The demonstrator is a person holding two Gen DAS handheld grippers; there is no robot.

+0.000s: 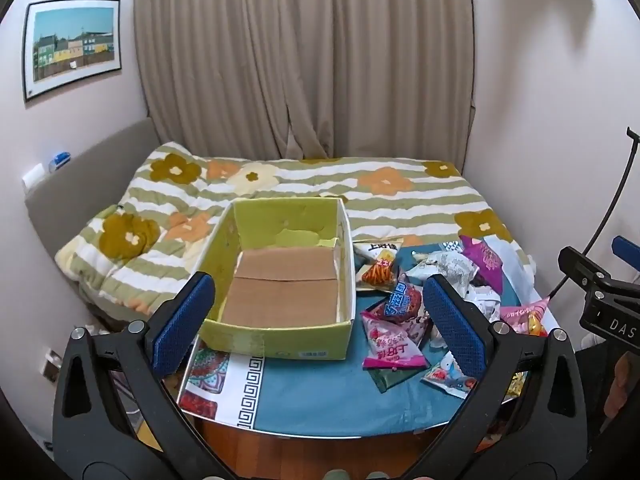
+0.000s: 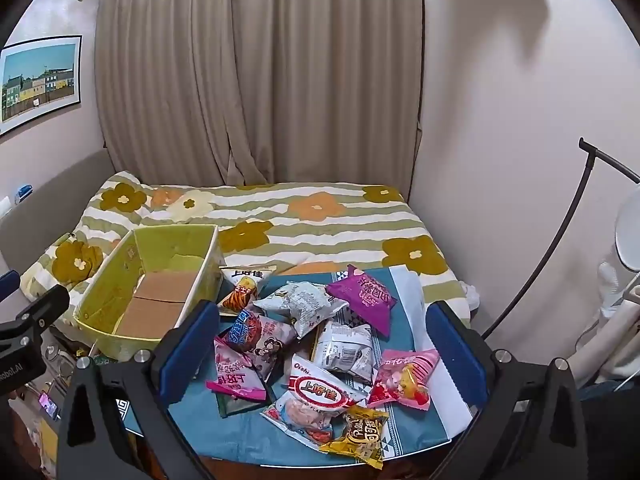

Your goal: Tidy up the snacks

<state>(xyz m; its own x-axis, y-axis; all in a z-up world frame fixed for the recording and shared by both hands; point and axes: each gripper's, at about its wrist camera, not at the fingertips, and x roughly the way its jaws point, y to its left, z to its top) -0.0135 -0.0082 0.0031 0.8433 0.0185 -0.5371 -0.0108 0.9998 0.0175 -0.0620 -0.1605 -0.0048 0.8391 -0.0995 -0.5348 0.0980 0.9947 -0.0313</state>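
An empty yellow-green cardboard box (image 1: 280,344) stands on the left of a small table with a blue cloth (image 1: 320,396); it also shows in the right wrist view (image 2: 108,344). A pile of snack packets (image 2: 312,344) lies on the cloth to the right of the box, among them a purple bag (image 2: 366,300), a white bag (image 2: 304,300), a pink packet (image 2: 404,376) and a yellow packet (image 2: 360,436). My left gripper (image 1: 320,320) is open and empty above the box's near edge. My right gripper (image 2: 324,352) is open and empty above the pile.
A bed with a green-striped flower quilt (image 1: 320,196) lies behind the table. Beige curtains (image 1: 304,60) hang at the back. A black lamp stand (image 2: 560,240) curves up at the right. Clutter sits on the floor at the left (image 2: 48,400).
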